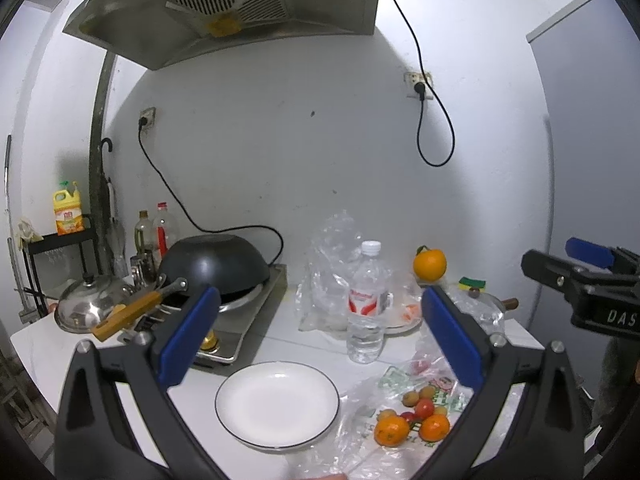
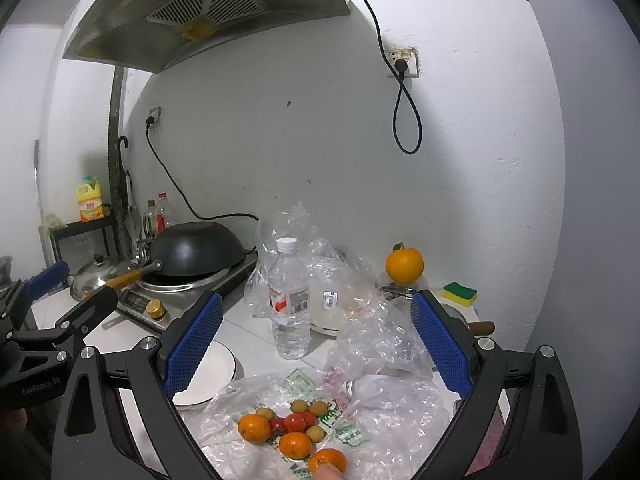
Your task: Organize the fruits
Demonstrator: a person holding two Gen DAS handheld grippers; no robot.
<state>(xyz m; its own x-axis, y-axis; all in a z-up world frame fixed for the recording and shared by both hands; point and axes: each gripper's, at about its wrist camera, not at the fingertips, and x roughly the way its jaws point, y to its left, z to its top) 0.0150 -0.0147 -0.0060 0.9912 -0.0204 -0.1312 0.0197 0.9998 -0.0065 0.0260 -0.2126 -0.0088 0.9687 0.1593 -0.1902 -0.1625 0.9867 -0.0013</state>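
Both views: cool, even indoor light, moderately bright; source not in view. White wall (image 1: 320, 140) reads bluish and dims toward the corners. Strong fisheye bending at the edges, black vignette around each circular field. Soft shadow beneath the range hood (image 2: 200, 12). Glare patches on the crumpled plastic bag (image 2: 380, 340). Focus acceptable throughout, slightly soft at the periphery.

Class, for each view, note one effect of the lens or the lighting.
Left wrist view: fisheye bends the range hood and darkens the corners; the plate glares white. Right wrist view: the walls curve the same way, and the plastic bag glints.
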